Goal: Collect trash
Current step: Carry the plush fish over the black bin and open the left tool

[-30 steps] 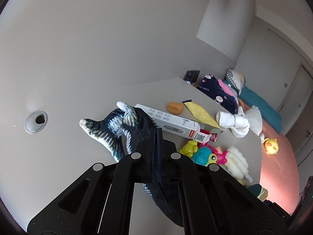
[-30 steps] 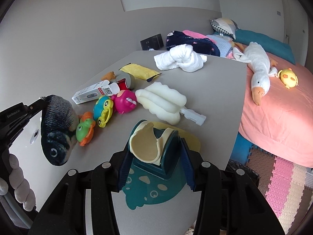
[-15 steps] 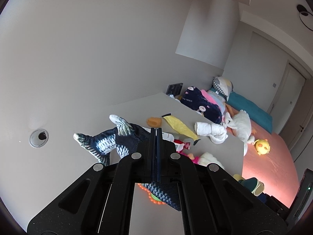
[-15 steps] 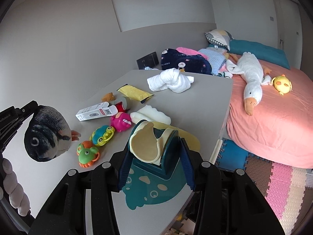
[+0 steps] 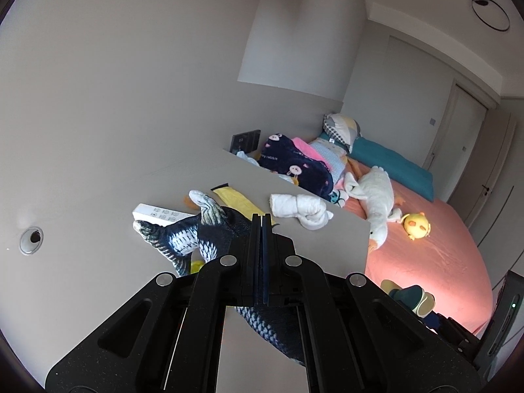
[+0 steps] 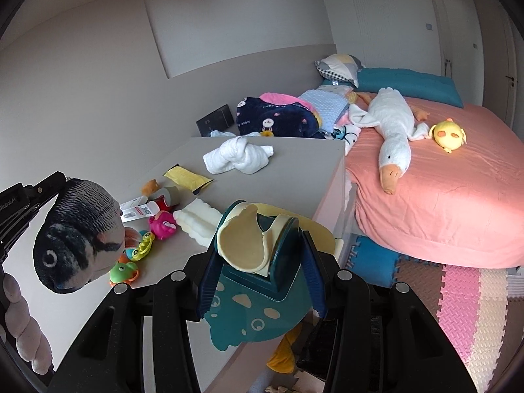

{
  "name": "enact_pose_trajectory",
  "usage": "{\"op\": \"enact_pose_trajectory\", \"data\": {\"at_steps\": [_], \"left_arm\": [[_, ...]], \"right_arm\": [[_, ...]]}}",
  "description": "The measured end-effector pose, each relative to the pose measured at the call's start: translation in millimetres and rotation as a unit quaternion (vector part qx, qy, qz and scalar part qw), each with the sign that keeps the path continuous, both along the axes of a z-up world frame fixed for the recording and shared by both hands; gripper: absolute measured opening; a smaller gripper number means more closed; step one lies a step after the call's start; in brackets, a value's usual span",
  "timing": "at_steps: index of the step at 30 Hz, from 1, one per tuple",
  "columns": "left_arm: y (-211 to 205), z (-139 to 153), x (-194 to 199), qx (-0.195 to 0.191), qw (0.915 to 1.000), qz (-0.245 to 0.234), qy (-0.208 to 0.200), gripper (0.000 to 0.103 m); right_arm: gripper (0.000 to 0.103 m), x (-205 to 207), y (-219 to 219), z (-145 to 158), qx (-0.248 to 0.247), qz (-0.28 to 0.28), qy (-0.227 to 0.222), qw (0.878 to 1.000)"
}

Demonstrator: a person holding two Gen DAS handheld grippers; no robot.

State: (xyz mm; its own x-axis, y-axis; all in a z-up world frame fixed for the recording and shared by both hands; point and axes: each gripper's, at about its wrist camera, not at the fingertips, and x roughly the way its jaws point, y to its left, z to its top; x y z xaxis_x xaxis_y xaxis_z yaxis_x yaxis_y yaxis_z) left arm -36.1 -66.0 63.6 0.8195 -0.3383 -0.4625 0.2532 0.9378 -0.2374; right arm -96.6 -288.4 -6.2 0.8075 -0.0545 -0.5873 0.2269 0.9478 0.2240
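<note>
Left gripper (image 5: 261, 229) is pinching the plush fish (image 6: 77, 239) with jaws fully closed on thin fabric; it's hanging above the table (image 6: 294, 163), soft, light, floppy. Right gripper (image 6: 258, 262) is clamping a teal slipper (image 6: 262, 255) across its stiffer upper, sole drooping.

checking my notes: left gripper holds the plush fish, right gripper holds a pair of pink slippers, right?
Not quite. The left gripper does hold the plush fish, but the slippers in the right gripper are teal and cream, not pink; the right wrist view shows it.
</note>
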Motion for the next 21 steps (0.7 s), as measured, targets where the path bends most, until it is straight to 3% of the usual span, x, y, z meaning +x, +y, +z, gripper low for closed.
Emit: {"op": "enact_pose_trajectory", "data": {"at_steps": [12, 21], "left_arm": [[-89, -4, -11, 0.011, 0.9962, -0.086, 0.01, 0.0], [-152, -17, -23, 0.041, 0.9867, -0.155, 0.025, 0.0]], "right_arm": [[0.048, -25, -67, 2, -0.004, -0.071, 0.004, 0.997], [0.048, -41, -112, -4, 0.005, -0.118, 0.015, 0.993]]}}
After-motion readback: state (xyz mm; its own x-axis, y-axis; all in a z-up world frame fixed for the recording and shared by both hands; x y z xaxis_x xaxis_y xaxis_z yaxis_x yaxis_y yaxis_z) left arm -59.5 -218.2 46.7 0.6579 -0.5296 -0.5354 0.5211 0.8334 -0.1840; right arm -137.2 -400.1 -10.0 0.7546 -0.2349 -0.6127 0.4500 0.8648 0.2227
